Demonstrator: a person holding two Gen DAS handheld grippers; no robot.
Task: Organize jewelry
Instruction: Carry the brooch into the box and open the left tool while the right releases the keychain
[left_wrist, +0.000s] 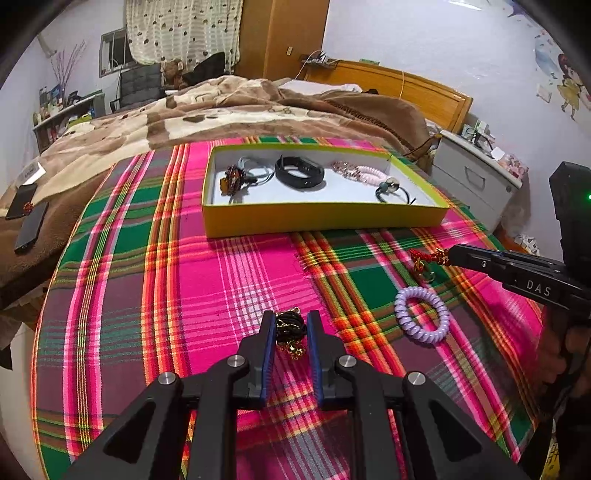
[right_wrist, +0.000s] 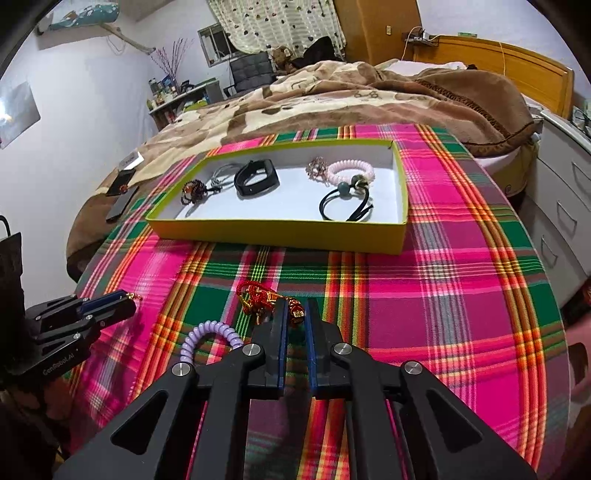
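Looking at the red knotted charm (right_wrist: 258, 295), we judge it light, soft and floppy, with small gold beads that may slip, so we should take it at the thick knot or the bead, not at a loose cord. It lies on the plaid cloth (right_wrist: 443, 277), near the front wall of the yellow box (right_wrist: 277, 232). Our right gripper (right_wrist: 295, 314) is nearly clenched, and its pads grasp the gold bead end of this charm.

Our left gripper (left_wrist: 290, 328) is partly closed around a black and gold chain bundle (left_wrist: 290, 325), also limp and easy to tangle; the pads seem to press on it. A purple coil hair tie (left_wrist: 421, 314) rests between both, springy and untouched.
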